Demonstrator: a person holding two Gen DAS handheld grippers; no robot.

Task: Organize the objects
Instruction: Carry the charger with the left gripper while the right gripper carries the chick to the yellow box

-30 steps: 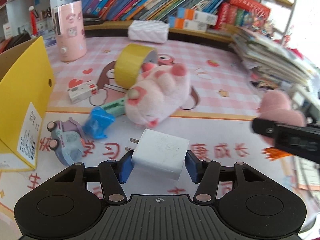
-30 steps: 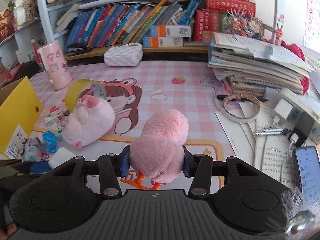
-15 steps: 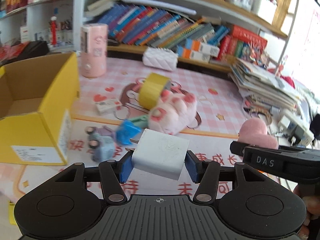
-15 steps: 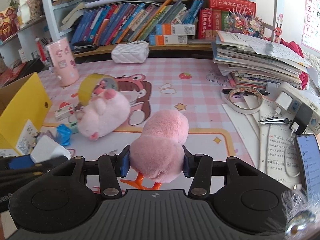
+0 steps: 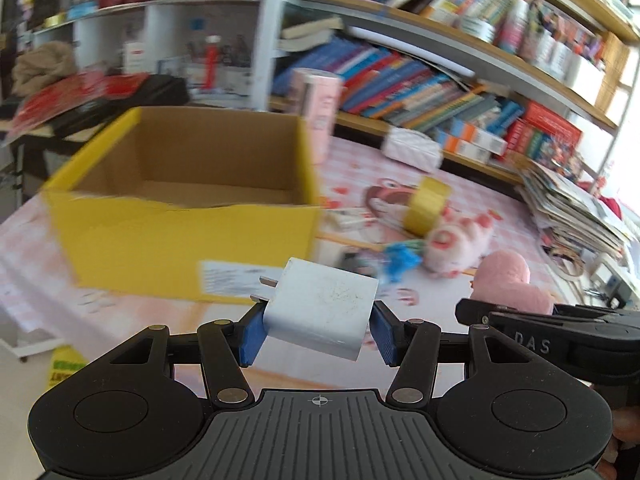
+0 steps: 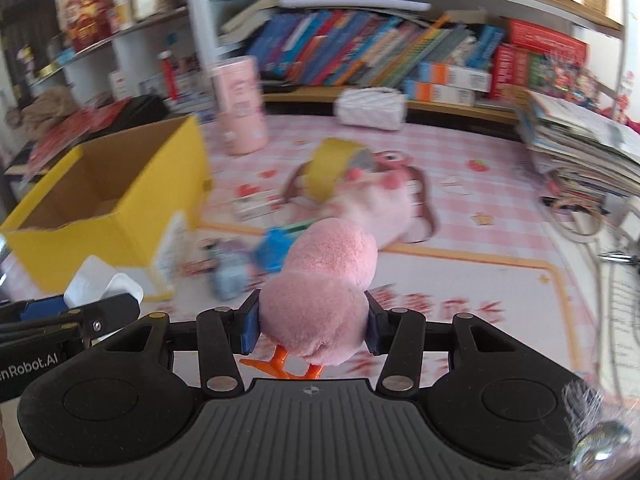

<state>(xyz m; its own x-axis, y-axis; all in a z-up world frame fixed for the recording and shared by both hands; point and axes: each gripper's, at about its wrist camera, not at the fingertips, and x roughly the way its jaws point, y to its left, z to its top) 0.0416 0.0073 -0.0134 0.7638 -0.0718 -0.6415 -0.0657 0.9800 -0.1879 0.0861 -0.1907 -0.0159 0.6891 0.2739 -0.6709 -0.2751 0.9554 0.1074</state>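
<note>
White plastic fills the middle of the left wrist view: a wall charger (image 5: 320,314), prongs pointing left, is clamped between the blue pads of the left tool (image 5: 316,334) and held above the bench (image 5: 120,312). Beyond it an open yellow cardboard box (image 5: 188,236) sits toward the bench's left edge, its inside bare brown card. To the right of the box lie a roll of yellow tape (image 5: 426,204), a pink plush pig (image 5: 460,242) and a blue toy (image 5: 396,260), all blurred. At the right edge the right tool (image 5: 560,340) reaches in with a pink plush chick (image 5: 506,284).

From the right wrist view, the right tool (image 6: 310,330) is closed on the pink plush chick (image 6: 324,292), whose orange feet hang below the pads. The box (image 6: 120,208) stands at the left, the tape roll (image 6: 332,168) and the pig (image 6: 376,208) lie mid-bench, and a pink cylinder (image 6: 240,110) stands near the far edge. At lower left the charger (image 6: 100,286) shows in the left tool (image 6: 68,312).
</note>
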